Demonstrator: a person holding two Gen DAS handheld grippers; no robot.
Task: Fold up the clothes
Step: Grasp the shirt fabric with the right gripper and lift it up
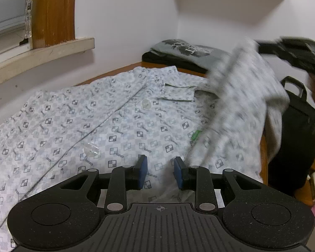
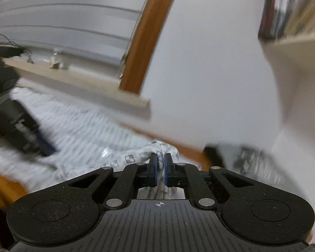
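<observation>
Left hand-held gripper: hovering open over the shirt.
Right hand-held gripper: pinching a lifted shirt fold.
Surface: carrying the shirt.

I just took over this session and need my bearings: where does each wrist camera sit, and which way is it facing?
Left wrist: behind the open left gripper, looking down across the shirt spread on the table toward the wall corner and a folded grey tee; own fingers show.
Right wrist: behind the right gripper, shut on a pinch of shirt, facing the window and wall; heavily blurred.
Shared: the shirt, the window frame, and each view shows the other gripper, blurred.
</observation>
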